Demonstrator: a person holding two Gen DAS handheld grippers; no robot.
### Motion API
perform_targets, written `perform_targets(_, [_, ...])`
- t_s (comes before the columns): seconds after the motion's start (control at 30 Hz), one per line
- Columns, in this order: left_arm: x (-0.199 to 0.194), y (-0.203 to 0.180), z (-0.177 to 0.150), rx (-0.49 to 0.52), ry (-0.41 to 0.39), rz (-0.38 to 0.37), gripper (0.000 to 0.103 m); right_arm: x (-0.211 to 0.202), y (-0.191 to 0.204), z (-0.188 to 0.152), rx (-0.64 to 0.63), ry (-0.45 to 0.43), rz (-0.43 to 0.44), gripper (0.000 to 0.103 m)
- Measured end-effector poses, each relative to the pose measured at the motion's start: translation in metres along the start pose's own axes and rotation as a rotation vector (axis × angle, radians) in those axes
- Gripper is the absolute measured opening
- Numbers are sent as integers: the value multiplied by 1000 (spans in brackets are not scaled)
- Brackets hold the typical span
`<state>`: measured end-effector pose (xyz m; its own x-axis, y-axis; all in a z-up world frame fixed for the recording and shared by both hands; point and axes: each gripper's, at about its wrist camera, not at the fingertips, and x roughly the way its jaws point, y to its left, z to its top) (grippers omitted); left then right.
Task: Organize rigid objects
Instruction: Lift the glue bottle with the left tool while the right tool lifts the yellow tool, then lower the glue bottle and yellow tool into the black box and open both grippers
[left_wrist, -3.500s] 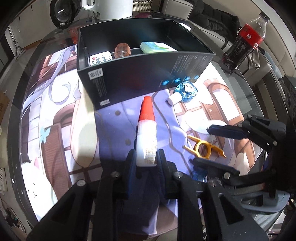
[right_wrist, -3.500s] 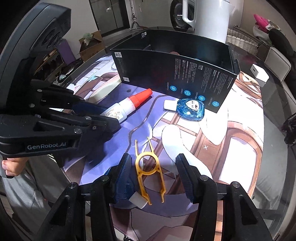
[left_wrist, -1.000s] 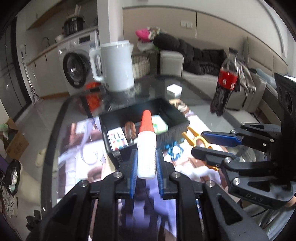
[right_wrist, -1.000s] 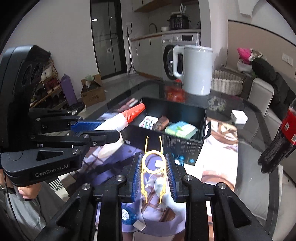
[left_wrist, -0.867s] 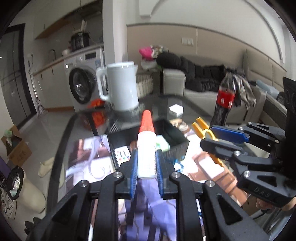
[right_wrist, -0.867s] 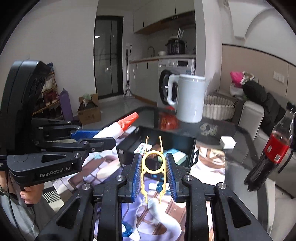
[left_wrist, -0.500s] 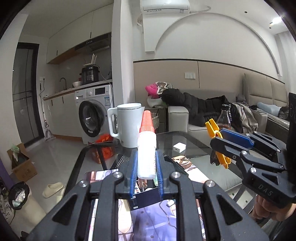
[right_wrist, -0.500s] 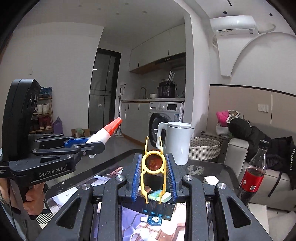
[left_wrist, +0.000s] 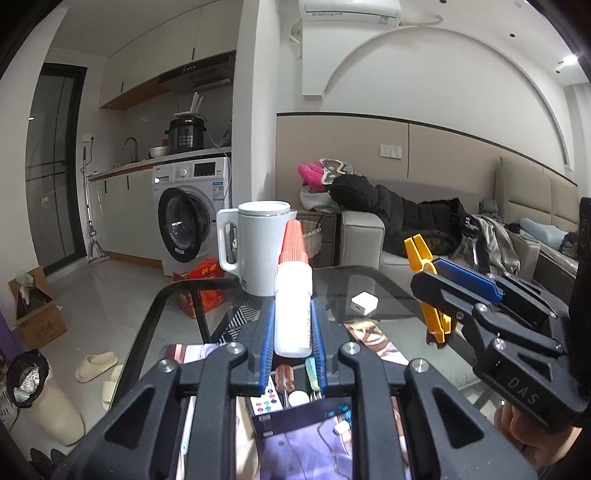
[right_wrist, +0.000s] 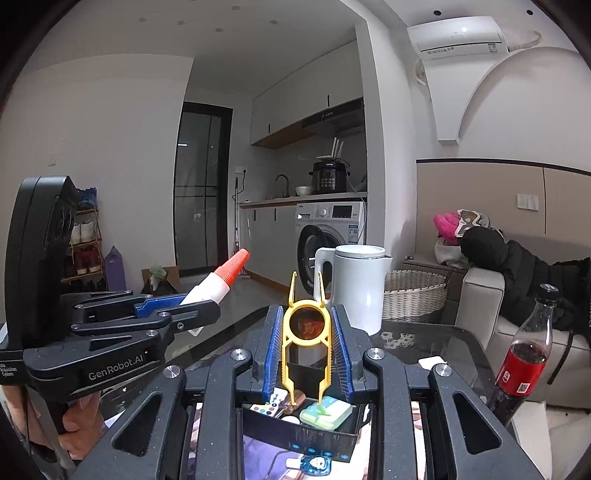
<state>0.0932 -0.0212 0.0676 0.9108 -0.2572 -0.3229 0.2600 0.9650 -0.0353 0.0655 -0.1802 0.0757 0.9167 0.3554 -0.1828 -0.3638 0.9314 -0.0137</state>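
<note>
**Both loads held high over box: drop/miss risks**

You are holding the glue bottle (left_wrist: 293, 295) upright in the left gripper (left_wrist: 293, 332), pads clamping its white body, red cap up. You are gripping the yellow plastic tool (right_wrist: 304, 339) in the right gripper (right_wrist: 306, 354), prongs up, legs pointing toward the black box (right_wrist: 295, 428) below.

Risks:
- Tool is thin and springy; pads are squeezing its outer arms only, so it may twist or pop out if you are tilting fast.
- Bottle is round and smooth; it may slide down btwn pads.
- Both grippers are sitting close; they may knock together on the way down.
- Box already holds a green pack (right_wrist: 325, 411) and a button card (right_wrist: 269, 404); a drop from this height may bounce out.

Hard to see: box is mostly blocked by gripper frames in both views. Free room inside: can't tell. Blue item (right_wrist: 314, 463) on the mat is cut off at frame edge.
</note>
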Motion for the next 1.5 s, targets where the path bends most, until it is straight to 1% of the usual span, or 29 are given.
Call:
perform_targets(0.13, [18, 7, 9, -18, -8, 12, 16, 25, -9, 9, 31, 1, -13, 26])
perform_targets(0.23, [34, 8, 13, -20, 5, 10, 16, 44, -14, 14, 43, 12, -16, 26])
perform_targets(0.47, [59, 12, 15, -49, 26, 25, 16, 78, -17, 14, 43, 36, -39, 26])
perform_targets(0.53, [65, 13, 14, -53, 47, 21, 16, 85, -19, 11, 48, 52, -44, 26])
perform_targets(0.6, [73, 15, 14, -58, 86, 13, 16, 91, -21, 10, 50, 74, -45, 26])
perform_targets(0.7, [89, 20, 9, -94, 204, -10, 16, 103, -23, 7, 43, 140, -62, 26])
perform_targets(0.8, [105, 22, 4, -113, 297, -9, 16, 120, -26, 1, 58, 234, -67, 26])
perform_targets(0.87, [115, 21, -3, -109, 358, -8, 16, 133, -29, -6, 75, 316, -60, 26])
perform_targets(1.03, [135, 20, -20, -104, 491, 4, 16, 162, -34, -35, 115, 520, -22, 26])
perform_targets(1.13, [146, 17, -31, -97, 576, -27, 16, 173, -33, -52, 118, 603, -9, 26])
perform_targets(1.17, [149, 16, -34, -99, 593, -39, 16, 177, -33, -56, 119, 629, -2, 26])
perform_targets(1.3, [156, 12, -46, -86, 657, -24, 16, 185, -34, -76, 143, 711, 13, 26])
perform_targets(1.4, [159, 11, -52, -76, 695, -21, 16, 189, -35, -86, 148, 745, 18, 26])
perform_targets(1.5, [161, 10, -56, -76, 716, -24, 16, 190, -36, -92, 163, 768, 23, 26])
